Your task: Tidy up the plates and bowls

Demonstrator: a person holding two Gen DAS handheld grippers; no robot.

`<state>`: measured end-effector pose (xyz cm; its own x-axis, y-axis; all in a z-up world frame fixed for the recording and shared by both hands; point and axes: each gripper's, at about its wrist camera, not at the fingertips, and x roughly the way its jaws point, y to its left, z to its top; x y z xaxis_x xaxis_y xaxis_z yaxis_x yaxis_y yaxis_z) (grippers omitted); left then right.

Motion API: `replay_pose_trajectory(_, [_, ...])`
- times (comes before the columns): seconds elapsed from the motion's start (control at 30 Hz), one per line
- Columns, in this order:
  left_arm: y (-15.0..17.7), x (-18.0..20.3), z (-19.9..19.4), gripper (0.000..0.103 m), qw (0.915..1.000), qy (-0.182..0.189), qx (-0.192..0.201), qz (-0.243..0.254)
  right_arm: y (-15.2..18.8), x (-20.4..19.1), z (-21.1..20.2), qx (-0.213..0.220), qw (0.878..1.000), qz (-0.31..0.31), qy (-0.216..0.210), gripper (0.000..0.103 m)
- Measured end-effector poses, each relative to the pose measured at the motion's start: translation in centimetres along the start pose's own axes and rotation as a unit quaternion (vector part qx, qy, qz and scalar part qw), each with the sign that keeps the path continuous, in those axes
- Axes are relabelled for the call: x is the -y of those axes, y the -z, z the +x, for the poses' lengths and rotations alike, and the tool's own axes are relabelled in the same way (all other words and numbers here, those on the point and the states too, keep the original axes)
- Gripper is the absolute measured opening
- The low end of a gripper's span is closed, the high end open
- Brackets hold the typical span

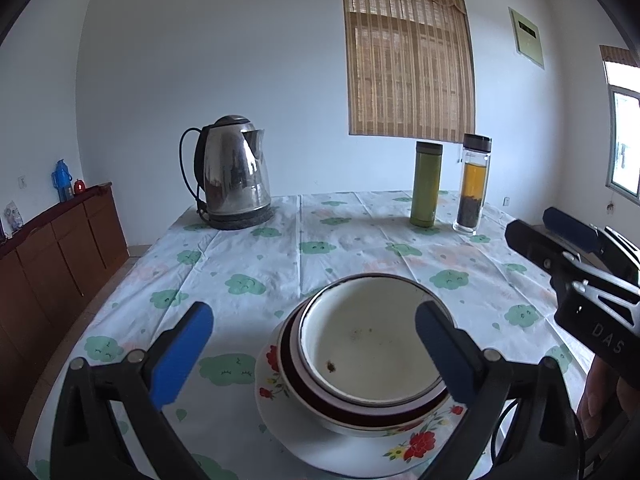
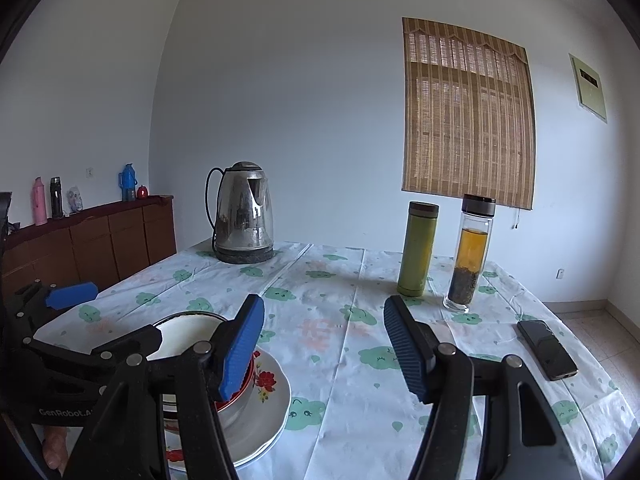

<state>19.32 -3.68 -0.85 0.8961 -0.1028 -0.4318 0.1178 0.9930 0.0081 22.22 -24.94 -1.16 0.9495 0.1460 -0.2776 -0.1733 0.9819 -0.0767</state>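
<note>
Here, left tool [image 1: 314,354] spread wide around stacked bowls [image 1: 372,354], right tool [image 2: 324,350] released, hovering beside.

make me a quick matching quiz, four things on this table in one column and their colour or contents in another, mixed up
1 kettle
2 thermos
3 glass bottle
4 phone

A amber tea over dark leaves
B black, lying flat
C green body
D shiny steel

Pairs: 1-D, 2-C, 3-A, 4-B
</note>
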Motion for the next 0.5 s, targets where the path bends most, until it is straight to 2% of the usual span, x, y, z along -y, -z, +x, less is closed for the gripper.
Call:
replay_pose_trajectory(0.33, [-0.02, -0.16, -0.11, 0.103, 1.0, 0.0, 0.002, -0.006, -0.11, 0.06, -0.42, 0.01, 1.0, -0.003, 0.004, 0.064])
replay_pose_trajectory(0.5, [0.04, -0.26, -0.73, 0.103, 0.9998, 0.003, 0.02, -0.005, -0.07, 0.06, -0.47, 0.011, 1.0, -0.004, 0.005, 0.064])
